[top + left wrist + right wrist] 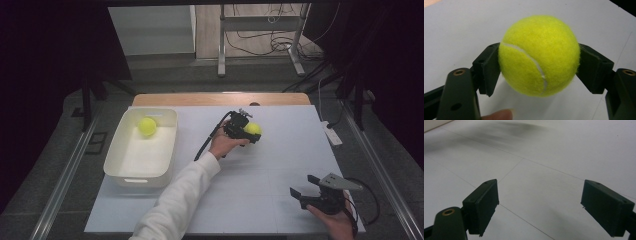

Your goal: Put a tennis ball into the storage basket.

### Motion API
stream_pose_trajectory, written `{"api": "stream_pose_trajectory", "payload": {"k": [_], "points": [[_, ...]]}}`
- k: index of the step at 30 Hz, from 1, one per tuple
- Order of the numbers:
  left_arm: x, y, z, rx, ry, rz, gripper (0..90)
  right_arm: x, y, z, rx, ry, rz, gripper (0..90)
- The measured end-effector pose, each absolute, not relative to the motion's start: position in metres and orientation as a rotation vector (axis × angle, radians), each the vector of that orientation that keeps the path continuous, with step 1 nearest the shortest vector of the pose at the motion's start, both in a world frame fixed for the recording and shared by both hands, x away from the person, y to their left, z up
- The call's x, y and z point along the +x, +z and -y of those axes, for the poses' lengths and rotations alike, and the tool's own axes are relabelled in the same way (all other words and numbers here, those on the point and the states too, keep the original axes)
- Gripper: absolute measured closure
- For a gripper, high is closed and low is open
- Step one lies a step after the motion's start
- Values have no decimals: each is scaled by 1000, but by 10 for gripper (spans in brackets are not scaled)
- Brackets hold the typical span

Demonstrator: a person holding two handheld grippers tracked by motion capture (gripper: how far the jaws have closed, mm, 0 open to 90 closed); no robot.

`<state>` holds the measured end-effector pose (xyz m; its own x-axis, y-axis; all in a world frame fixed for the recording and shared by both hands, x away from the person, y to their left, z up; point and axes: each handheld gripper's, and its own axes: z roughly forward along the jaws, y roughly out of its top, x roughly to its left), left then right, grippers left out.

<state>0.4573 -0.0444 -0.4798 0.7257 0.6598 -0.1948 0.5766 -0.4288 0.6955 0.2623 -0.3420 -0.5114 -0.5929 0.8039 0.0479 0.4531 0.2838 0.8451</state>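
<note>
Tennis ball (pixel 539 55) sits clamped between my left claw's (pixel 248 131) pads; the white tub (pixel 122 167) lies off to my left, while my right claw (pixel 303 189) gapes empty.

Left of the left gripper (pixel 248 131) the white mat (pixel 280 165) lies bare up to the white bin (pixel 162 150) — its near wall rises across that path. Between it and the right gripper (pixel 304 192) the mat is open — nothing stands there.
</note>
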Motion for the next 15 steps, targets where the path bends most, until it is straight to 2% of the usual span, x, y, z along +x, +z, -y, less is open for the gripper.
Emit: {"api": "stream_pose_trajectory", "payload": {"k": [15], "points": [[445, -476, 21, 2127, 142, -933, 272, 262, -511, 342, 1131, 1219, -2172, 150]]}}
